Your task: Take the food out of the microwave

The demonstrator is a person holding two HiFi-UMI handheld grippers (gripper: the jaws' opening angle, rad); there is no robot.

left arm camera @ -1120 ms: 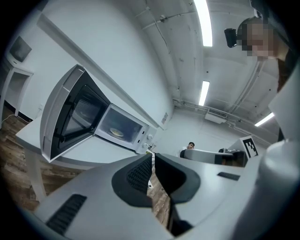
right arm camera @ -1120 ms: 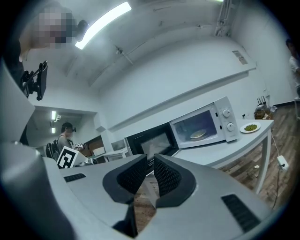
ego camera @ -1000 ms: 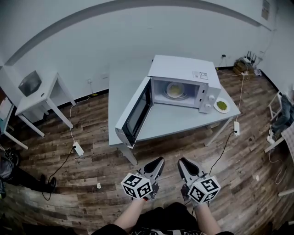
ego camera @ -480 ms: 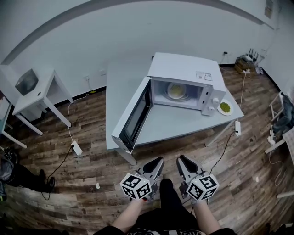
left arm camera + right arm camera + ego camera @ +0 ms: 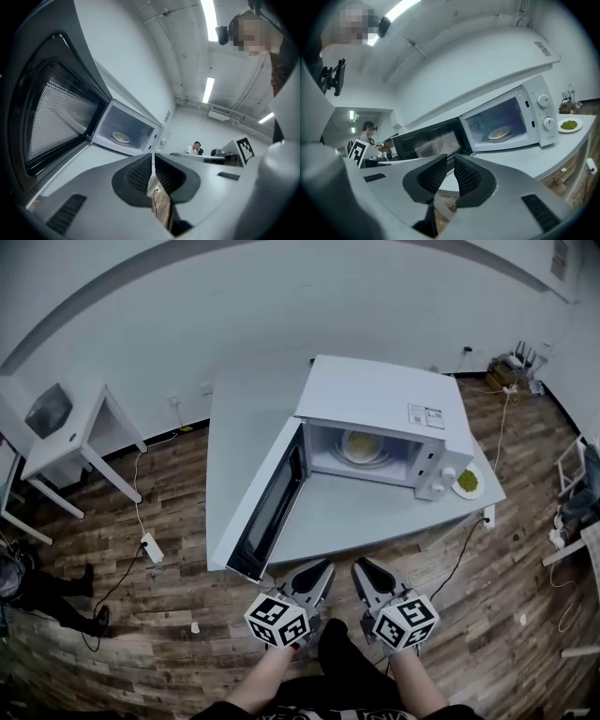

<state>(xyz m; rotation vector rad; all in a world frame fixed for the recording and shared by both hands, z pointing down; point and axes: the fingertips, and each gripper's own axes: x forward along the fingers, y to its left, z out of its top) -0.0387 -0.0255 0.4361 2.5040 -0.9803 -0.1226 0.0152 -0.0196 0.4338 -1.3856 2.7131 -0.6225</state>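
A white microwave (image 5: 375,404) stands on a grey table (image 5: 347,517) with its door (image 5: 272,507) swung wide open to the left. Inside, on the turntable, lies a plate of yellowish food (image 5: 361,445), also seen in the left gripper view (image 5: 121,137) and the right gripper view (image 5: 499,133). My left gripper (image 5: 322,568) and right gripper (image 5: 360,566) hover side by side over the floor just short of the table's front edge. Both point at the microwave, jaws together, with nothing held.
A second plate with green food (image 5: 467,482) sits on the table right of the microwave, near the corner. A small white side table (image 5: 70,442) stands at the left. Cables and a power strip (image 5: 151,547) lie on the wooden floor. A seated person (image 5: 196,148) is in the background.
Both grippers have come forward towards the table. The microwave and its open door now look larger and nearer in the head view. Jaws unchanged.
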